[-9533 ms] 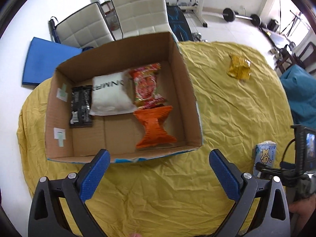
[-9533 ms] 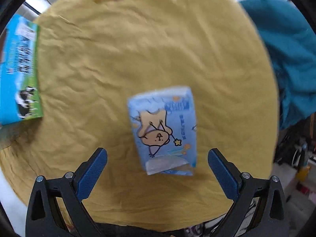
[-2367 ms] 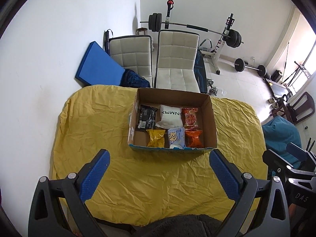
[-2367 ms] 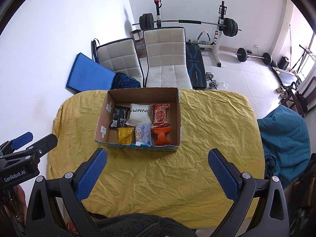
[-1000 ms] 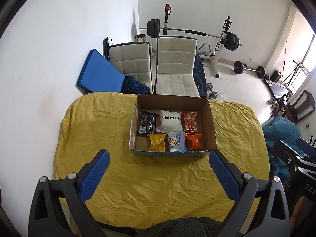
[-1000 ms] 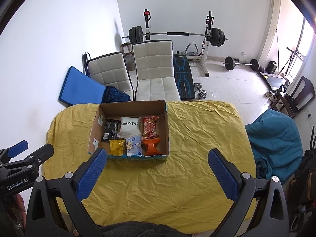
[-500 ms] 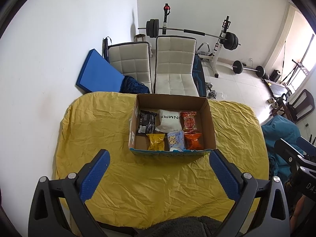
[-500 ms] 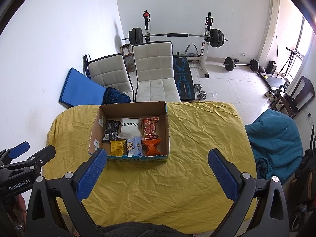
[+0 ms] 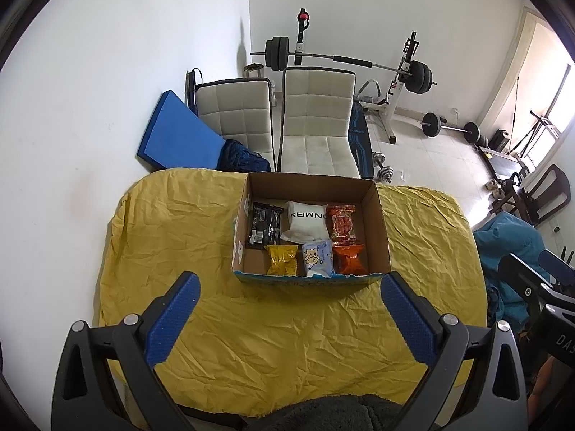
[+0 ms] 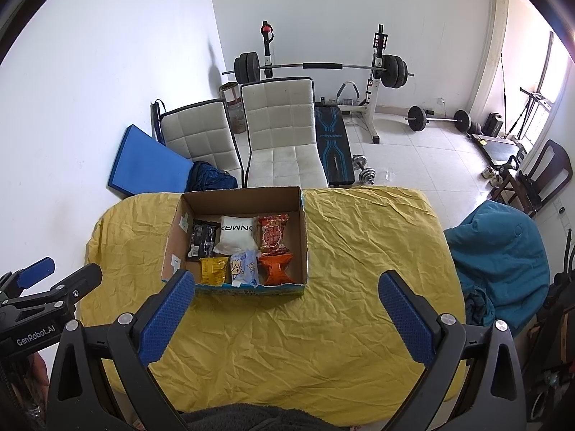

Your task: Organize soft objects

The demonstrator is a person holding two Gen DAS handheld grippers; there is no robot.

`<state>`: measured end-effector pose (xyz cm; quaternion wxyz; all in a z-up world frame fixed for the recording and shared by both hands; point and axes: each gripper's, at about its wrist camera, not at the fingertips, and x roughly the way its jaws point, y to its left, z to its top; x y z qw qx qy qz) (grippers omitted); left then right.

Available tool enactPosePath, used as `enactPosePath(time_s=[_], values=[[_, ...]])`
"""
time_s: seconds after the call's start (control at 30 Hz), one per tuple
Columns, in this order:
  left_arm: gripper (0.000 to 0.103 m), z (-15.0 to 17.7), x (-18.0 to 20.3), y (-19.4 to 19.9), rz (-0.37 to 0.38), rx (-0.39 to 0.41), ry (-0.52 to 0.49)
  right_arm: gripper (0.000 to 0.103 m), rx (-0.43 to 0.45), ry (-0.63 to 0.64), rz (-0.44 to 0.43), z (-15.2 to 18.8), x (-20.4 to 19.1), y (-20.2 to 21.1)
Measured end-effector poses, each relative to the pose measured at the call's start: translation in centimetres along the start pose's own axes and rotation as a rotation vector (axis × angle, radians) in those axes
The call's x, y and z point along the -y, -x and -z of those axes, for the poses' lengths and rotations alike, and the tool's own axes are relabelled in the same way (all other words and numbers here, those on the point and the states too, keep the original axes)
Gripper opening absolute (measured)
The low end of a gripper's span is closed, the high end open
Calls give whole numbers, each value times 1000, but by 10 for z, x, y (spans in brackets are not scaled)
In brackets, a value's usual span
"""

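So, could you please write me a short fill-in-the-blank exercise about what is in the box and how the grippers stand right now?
1. The cardboard box holds ____ soft packets in all.
2. In the front row, the light blue tissue pack lies between the yellow packet and the ____ packet.
3. The left gripper and right gripper are both ____ and hold nothing.
4. The box stands on a ____ cloth.

Missing words: six; orange; open; yellow

Your desk [image 9: 201, 222] wears a wrinkled yellow cloth [image 10: 359, 251]; only the open cardboard box [image 9: 381, 230] sits on it, mid-far side.
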<state>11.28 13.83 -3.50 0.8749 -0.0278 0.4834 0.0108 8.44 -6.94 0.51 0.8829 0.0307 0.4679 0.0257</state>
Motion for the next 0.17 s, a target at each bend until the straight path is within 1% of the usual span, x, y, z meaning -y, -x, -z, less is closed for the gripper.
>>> enactPosePath(time_s=[0.17], values=[[103,-1,-1,2,3,11,1,103,2,1,2,-3,-2,3]])
